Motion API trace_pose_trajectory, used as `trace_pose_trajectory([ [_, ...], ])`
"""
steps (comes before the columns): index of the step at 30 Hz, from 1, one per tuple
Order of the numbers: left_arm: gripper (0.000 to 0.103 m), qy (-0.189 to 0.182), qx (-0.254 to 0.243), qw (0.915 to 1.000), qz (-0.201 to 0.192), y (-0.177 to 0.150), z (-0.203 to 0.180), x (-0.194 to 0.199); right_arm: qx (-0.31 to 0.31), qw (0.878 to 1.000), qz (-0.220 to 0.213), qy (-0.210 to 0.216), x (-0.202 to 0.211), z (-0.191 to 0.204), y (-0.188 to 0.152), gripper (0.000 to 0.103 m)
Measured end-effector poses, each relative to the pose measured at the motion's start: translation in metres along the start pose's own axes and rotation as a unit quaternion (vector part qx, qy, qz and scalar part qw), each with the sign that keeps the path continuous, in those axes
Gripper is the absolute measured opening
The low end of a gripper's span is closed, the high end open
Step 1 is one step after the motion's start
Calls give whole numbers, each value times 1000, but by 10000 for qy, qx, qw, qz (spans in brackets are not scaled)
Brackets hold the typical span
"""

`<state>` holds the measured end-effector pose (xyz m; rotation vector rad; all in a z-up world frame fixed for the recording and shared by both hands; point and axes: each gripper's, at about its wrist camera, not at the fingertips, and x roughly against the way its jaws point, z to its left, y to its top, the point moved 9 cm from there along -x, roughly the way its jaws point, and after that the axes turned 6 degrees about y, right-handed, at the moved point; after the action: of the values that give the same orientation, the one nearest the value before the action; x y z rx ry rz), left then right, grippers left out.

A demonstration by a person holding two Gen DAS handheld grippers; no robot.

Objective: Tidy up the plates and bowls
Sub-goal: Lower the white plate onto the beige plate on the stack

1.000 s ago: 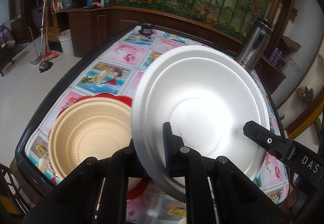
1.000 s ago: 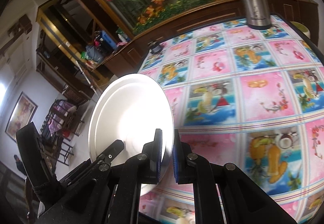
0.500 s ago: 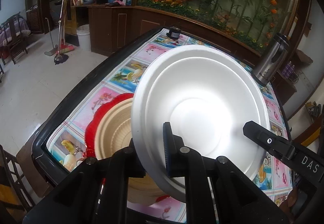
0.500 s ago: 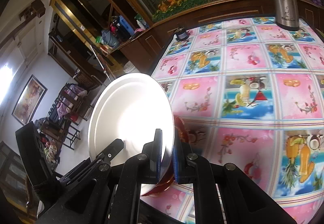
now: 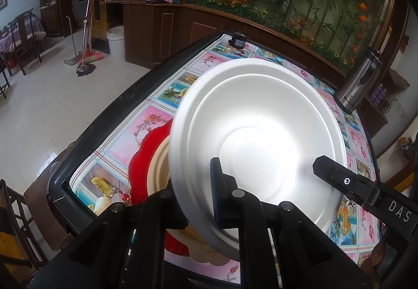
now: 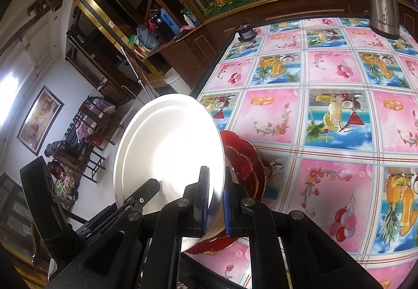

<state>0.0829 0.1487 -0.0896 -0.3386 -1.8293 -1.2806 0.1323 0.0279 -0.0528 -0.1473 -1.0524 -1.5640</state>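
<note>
We see a round white foam plate [image 5: 257,148], matte and ringed by shallow moulded steps, pinched at its rim from both sides: our left gripper [image 5: 201,200] and our right gripper [image 6: 214,200] each have their jaws clenched on it. It hangs tilted above a ribbed beige plastic bowl [image 5: 158,171] nested in a glossy red scalloped glass plate [image 6: 244,158] on the worktop [image 6: 337,116], which wears slick fruit-printed oilcloth. Since a second ago, the white plate has come across over the bowl, now hiding most of it.

The white plate [image 5: 256,148] hides most of the tan bowl [image 5: 158,171] and red plate [image 5: 146,158] at 9 o'clock.
</note>
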Motion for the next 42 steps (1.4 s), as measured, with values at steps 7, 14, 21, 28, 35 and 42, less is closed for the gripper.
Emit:
trace_pose_trajectory([
  [7,11,27,20,10000,32,0,6,-2,23,10000,80,-12,-8,3,-2,9],
  [14,11,68,61,9999,50,-1,12,-2,63,9999,140,10,-13,8,-4,9],
  [21,11,101,70,9999,71,-2,14,-4,71,9998,199,32,-18,9,-6,9],
  [28,11,115,69,9999,82,-2,15,-4,69,9997,213,36,-19,10,-7,9],
  [35,11,119,79,9998,100,-3,18,-4,69,9997,231,43,-20,11,-9,9],
  [42,10,88,85,9999,121,1,22,-2,112,9996,237,63,-23,15,-9,9],
])
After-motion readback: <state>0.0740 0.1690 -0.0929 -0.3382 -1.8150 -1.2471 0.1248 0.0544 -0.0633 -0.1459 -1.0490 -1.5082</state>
